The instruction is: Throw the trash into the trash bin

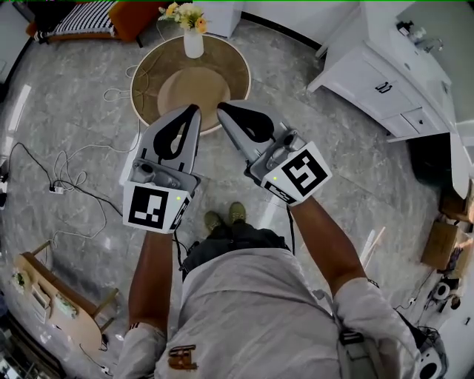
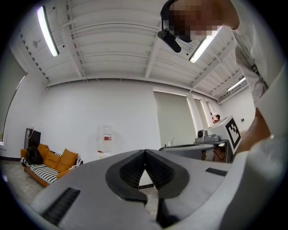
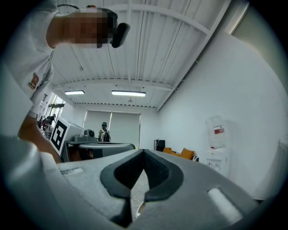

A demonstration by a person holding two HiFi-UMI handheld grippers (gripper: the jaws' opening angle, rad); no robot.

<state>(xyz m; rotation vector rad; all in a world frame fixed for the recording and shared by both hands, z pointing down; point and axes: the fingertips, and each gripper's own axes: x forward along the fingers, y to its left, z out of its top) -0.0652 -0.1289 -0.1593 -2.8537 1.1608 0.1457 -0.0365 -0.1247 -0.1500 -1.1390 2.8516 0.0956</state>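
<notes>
The person holds the left gripper (image 1: 194, 111) and the right gripper (image 1: 222, 108) side by side out in front, pointing about level. Each has its two jaws pressed together at the tips, and nothing is caught between the ribbed black pads in either gripper view. No trash bin can be picked out in any view. The only loose scrap on the floor (image 1: 89, 111) is a pale strip (image 1: 370, 248) at 4 o'clock from the person's shoes (image 1: 226, 217) in the head view, and it may be the trash, though it is too small to be sure. If so, it looks thin, flat and light, likely stiff along its length. It would probably slide on the floor if nudged, so the better hold is across one end, with the jaws opened just wider than the strip. The floor is glossy grey marbled tile. At 12 o'clock stands a round table (image 1: 148, 81) with a woven tan top and a raised rim, carrying a smooth white vase (image 1: 193, 43) of yellow flowers (image 1: 185, 15). A white cabinet (image 1: 370, 81) with flat drawer fronts sits at 2 o'clock. Thin dark cables (image 1: 74, 185) snake loosely over the tile at 9 o'clock.
</notes>
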